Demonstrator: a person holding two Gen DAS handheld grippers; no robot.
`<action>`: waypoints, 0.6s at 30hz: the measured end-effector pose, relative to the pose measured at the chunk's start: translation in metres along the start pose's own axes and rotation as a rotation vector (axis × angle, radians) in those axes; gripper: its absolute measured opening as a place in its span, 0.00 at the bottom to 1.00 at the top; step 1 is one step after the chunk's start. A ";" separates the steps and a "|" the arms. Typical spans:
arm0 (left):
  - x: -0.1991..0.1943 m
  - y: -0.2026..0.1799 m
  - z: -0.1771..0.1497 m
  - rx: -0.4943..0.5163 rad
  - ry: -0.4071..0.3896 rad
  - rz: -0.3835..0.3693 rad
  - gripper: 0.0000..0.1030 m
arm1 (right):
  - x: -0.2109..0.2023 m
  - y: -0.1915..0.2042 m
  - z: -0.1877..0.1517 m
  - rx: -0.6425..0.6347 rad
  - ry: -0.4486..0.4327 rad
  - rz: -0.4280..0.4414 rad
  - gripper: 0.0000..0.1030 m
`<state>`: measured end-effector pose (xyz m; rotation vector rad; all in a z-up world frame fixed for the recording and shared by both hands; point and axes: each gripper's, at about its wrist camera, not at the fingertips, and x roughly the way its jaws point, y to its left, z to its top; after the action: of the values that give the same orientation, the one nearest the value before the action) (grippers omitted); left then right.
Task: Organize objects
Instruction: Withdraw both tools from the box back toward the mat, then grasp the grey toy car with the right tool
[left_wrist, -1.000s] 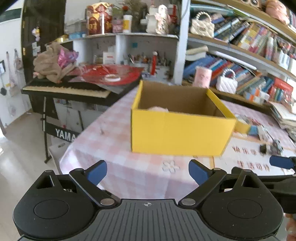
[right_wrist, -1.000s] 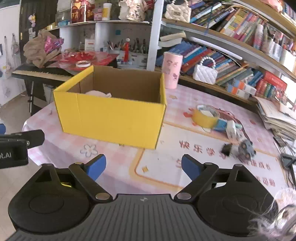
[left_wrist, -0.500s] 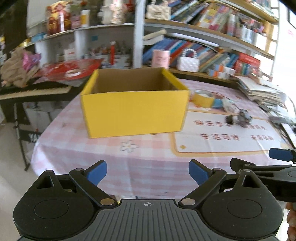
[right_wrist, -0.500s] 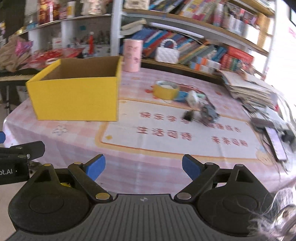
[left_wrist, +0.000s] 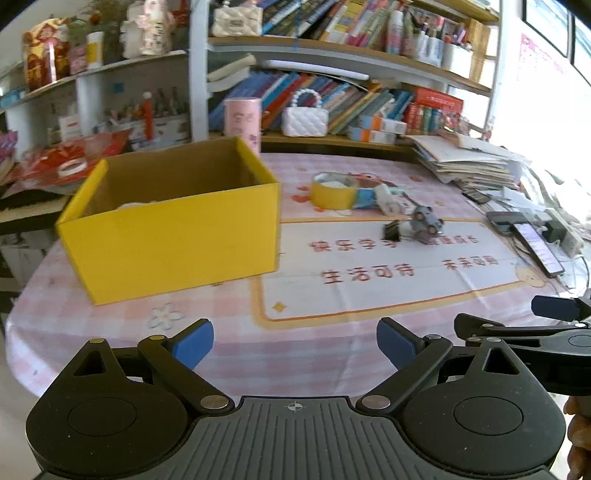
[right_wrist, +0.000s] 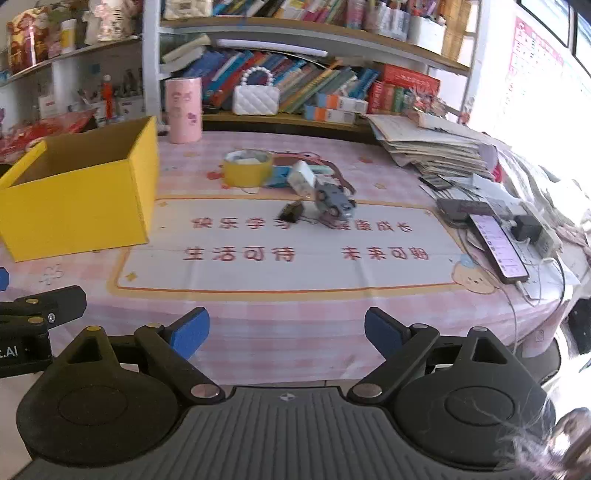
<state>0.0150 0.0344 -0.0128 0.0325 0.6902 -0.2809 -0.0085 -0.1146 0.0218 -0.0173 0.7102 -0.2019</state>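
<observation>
I've swung both tongs rightward — the yellow cardboard box now sits ahead-left of my left tongs, while the toy car, binder clip and tape roll lie ahead of my right tongs. Both released, empty.

open yellow cardboard box upright on desk, pale item barely visible inside, yellow tape roll lying flat right of box, white-blue items just beyond roll, black binder clip and tipped grey toy car farther right
</observation>
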 end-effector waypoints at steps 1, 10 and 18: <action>0.003 -0.005 0.002 0.007 0.002 -0.010 0.94 | 0.002 -0.004 0.001 0.005 0.004 -0.006 0.88; 0.037 -0.036 0.023 0.035 0.027 -0.025 0.94 | 0.030 -0.036 0.016 0.025 0.029 -0.026 0.88; 0.067 -0.057 0.042 0.032 0.040 -0.016 0.94 | 0.063 -0.065 0.039 0.046 0.044 -0.011 0.88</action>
<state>0.0753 -0.0418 -0.0188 0.0634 0.7255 -0.3074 0.0514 -0.1924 0.0162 0.0271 0.7491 -0.2293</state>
